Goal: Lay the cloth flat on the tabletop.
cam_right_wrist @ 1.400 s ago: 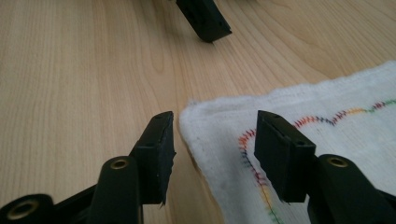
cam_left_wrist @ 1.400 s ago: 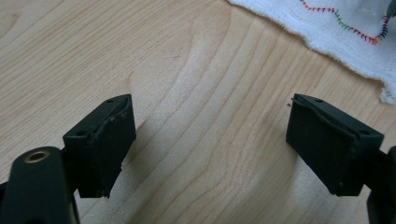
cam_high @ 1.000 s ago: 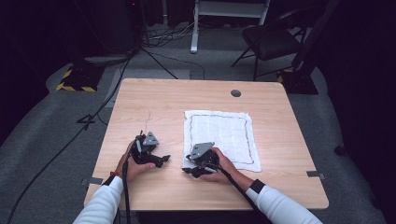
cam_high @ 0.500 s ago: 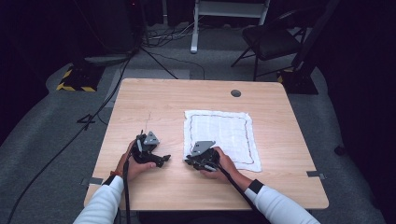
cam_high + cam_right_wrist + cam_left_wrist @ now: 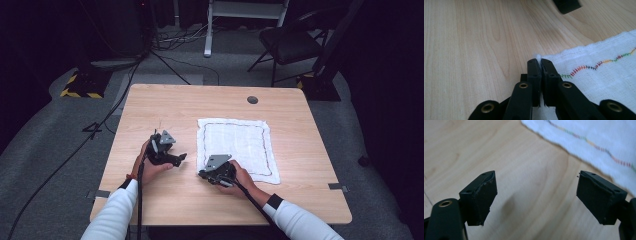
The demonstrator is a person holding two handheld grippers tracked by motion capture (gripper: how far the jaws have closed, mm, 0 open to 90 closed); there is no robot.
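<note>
A white cloth with a coloured stitched border lies flat on the wooden table, right of centre. My right gripper is at the cloth's near left corner; in the right gripper view its jaws are shut on that corner of the cloth, a white tuft poking out at the tips. My left gripper rests on the table just left of the cloth, jaws wide open with bare wood between them. The cloth's edge runs just beyond its fingertips.
A dark round grommet sits near the table's far edge. Bare wood lies left of and in front of the cloth. A black chair and cables stand on the floor beyond the table. The left gripper's jaw tip shows in the right gripper view.
The right gripper has slid a little toward the cloth's near left corner and sits shut on it. The left gripper has stayed almost in place.
</note>
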